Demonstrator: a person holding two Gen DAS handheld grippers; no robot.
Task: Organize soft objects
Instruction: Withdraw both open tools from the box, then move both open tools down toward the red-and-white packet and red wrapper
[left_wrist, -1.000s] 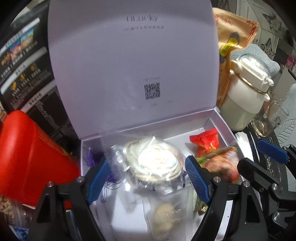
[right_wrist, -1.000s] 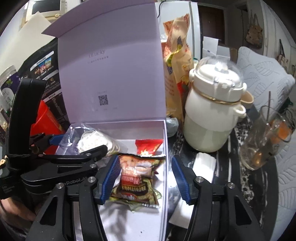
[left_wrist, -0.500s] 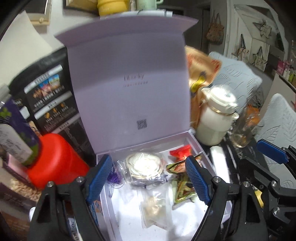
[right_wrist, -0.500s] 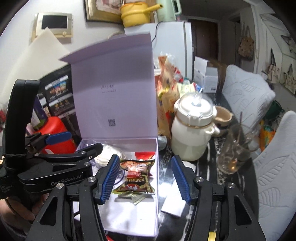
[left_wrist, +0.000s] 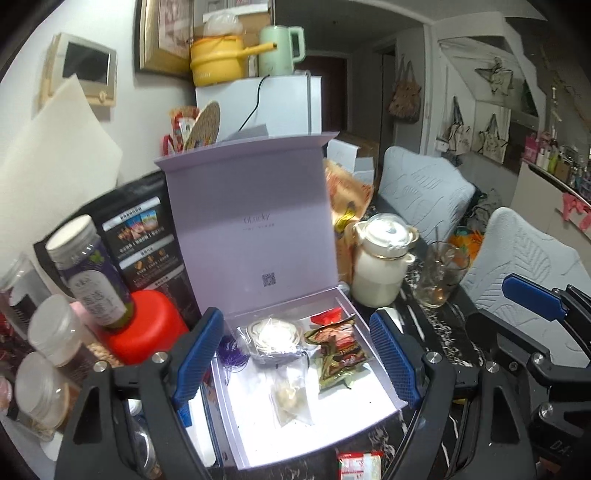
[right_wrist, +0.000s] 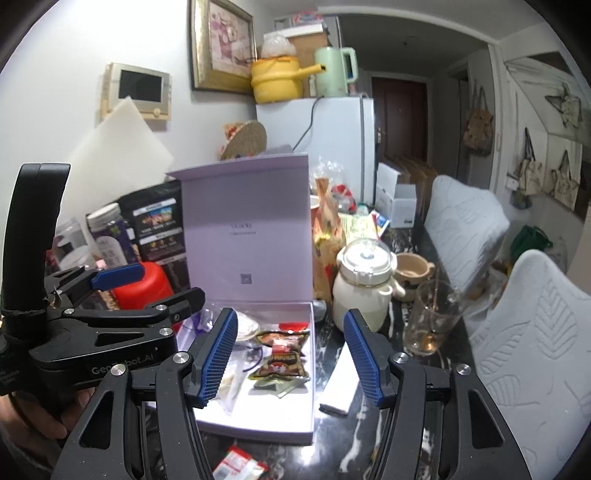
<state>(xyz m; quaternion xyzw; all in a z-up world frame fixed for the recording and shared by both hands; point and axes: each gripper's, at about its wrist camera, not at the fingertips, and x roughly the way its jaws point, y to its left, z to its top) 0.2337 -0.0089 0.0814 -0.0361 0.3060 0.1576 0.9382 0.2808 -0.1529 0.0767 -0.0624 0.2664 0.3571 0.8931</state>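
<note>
Both tools empty: left tool (left_wrist: 295, 354) apart, right tool (right_wrist: 290, 354) opening. Below them, the crinkly snack packet (left_wrist: 338, 349) looks light and slippery; pinch its sealed edge.

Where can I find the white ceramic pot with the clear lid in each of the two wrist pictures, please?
Left wrist view: the white ceramic pot stands right of centre, just right of the open lavender box.
Right wrist view: the pot stands near the centre, again right of the box.
Shared landmark: the empty glass stands to the pot's right in both.
</note>
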